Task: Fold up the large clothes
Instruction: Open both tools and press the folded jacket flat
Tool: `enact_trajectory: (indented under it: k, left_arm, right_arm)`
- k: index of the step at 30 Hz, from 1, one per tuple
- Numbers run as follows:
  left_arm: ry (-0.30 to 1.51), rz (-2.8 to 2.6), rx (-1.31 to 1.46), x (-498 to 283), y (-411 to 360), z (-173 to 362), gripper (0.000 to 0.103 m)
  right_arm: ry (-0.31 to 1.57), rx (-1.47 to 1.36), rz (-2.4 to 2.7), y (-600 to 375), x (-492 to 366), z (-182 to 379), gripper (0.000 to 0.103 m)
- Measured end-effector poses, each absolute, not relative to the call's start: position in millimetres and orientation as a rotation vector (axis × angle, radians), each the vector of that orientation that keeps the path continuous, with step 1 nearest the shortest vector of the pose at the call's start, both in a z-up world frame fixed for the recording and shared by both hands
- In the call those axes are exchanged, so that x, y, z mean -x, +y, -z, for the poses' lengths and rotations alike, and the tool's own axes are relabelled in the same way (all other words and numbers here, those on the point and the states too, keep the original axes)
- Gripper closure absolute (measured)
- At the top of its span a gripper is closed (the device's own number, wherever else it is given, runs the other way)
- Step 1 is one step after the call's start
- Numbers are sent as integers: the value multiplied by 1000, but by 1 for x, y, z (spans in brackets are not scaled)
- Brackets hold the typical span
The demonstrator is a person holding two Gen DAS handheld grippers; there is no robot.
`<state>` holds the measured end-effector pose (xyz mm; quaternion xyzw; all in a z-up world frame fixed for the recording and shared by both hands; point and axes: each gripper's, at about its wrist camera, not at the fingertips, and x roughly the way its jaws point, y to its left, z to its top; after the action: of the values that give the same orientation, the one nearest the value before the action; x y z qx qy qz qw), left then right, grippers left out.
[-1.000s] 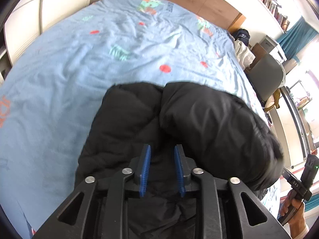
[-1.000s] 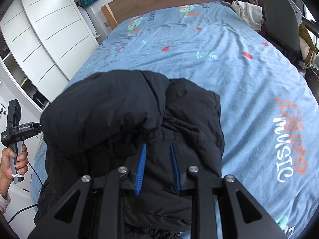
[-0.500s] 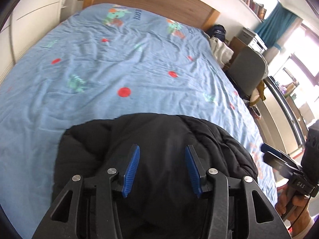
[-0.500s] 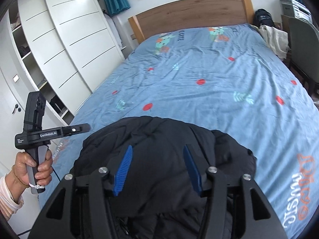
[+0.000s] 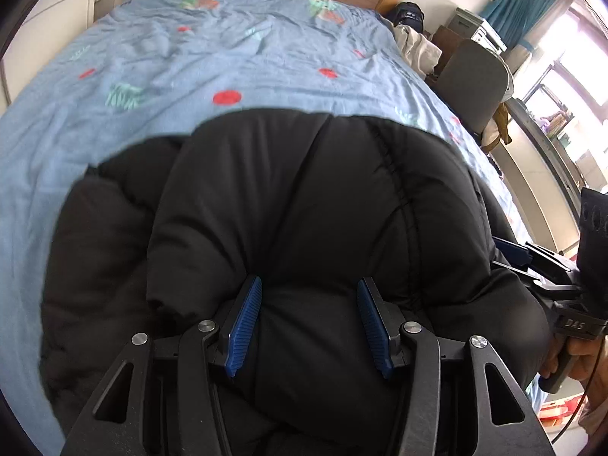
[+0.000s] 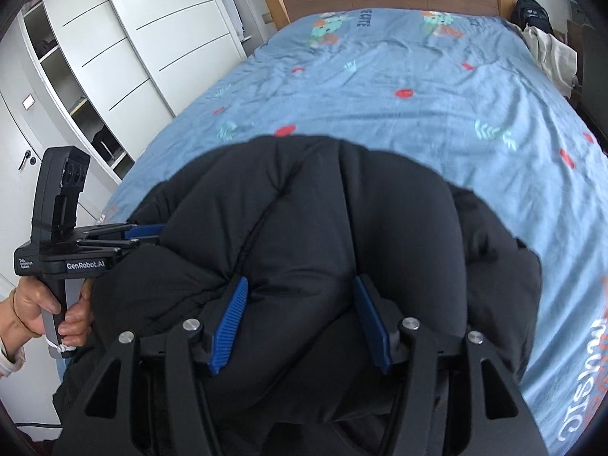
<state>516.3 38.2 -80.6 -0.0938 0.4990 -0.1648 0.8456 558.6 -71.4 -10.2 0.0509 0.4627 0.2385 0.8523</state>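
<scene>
A: Where's the puffy black quilted jacket (image 5: pixel 304 209)?
B: Bunched at the near end of the light blue patterned bedspread (image 5: pixel 133 76).
A: Grippers?
B: Left gripper (image 5: pixel 309 319) and right gripper (image 6: pixel 300 321) both spread wide, blue pads pressed against padding, clamping nothing.

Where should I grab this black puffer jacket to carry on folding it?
Probably the near edge of the black puffer jacket, approaching from the foot of the bed. Its puffy bulk bulges between both hand-held grippers' wide-open fingers; a thinner quilted seam would likely pinch more securely.
</scene>
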Motion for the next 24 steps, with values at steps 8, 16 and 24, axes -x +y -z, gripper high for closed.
enact_trajectory:
  k: [8, 16, 24]
  left_arm:
    - [1054, 337, 159, -503, 35, 91, 52]
    - [1003, 371, 163, -478, 37, 46, 48]
    - [1037, 372, 177, -472, 32, 73, 46]
  right_arm:
    - [956, -91, -485, -73, -544, 39, 47]
    - [982, -17, -502, -75, -528, 3, 47]
    - [996, -27, -513, -76, -518, 17, 47]
